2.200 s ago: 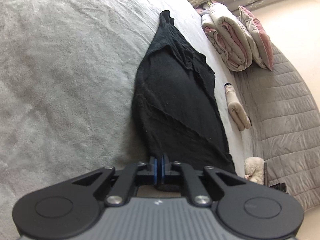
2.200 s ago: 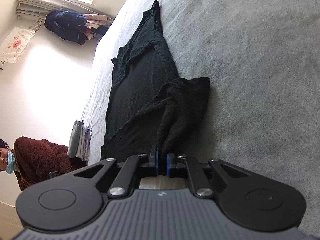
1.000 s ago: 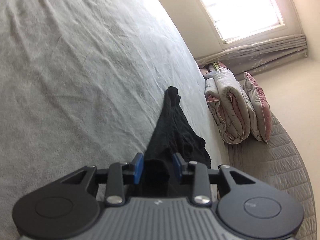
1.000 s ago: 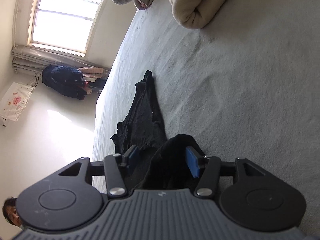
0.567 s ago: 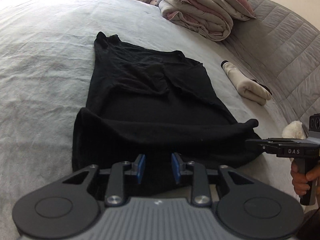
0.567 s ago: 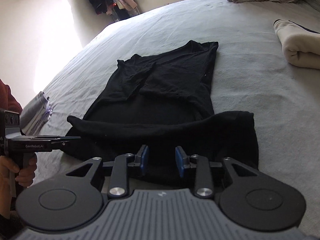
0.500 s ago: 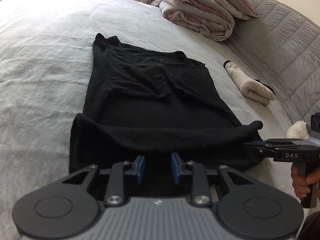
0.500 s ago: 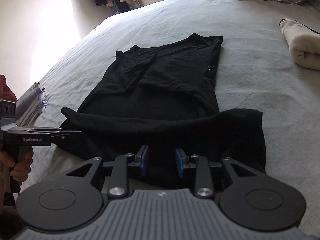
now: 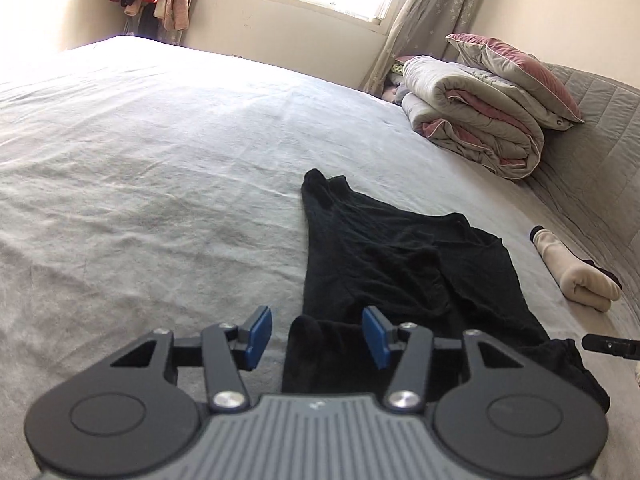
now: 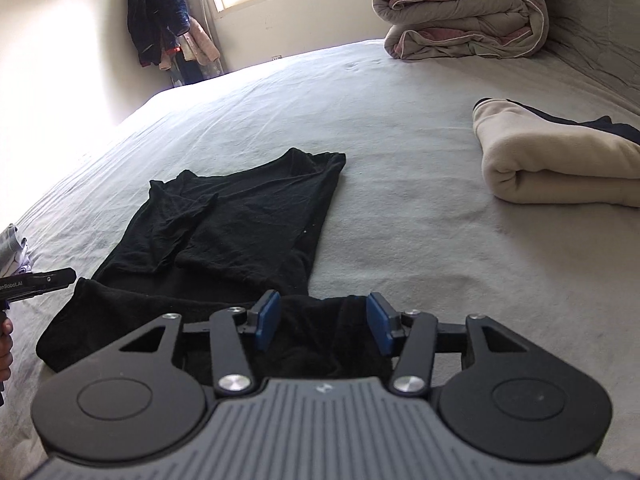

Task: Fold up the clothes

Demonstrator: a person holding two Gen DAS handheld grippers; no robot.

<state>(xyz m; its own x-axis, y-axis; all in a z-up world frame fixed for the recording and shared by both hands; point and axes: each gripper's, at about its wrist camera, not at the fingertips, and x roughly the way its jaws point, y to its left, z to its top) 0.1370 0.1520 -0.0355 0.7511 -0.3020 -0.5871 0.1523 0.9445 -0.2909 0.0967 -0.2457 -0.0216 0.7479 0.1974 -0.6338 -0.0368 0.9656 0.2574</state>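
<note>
Both of my grippers are letting go. The left gripper (image 9: 316, 336) has its fingers opening, blue pads clear of the cloth, with a corner of the black garment (image 9: 404, 264) lying loose between them. The right gripper (image 10: 323, 322) is likewise opening, the hem bunched between its fingers but not pressed. A moment ago both sets of fingers stood narrower over this same hem, which I had drawn up over the body of the garment; it now rests there as a rolled lower fold, so I judge the first fold is placed.

The garment lies flat on the grey bed (image 9: 160, 184), its far end toward the window. Well apart on my right sits a rolled cream garment (image 10: 560, 168); a folded quilt (image 9: 476, 120) lies farther off. Neither blocks the next fold. The nearest obstruction is my own other gripper, visible at the hem's opposite end.
</note>
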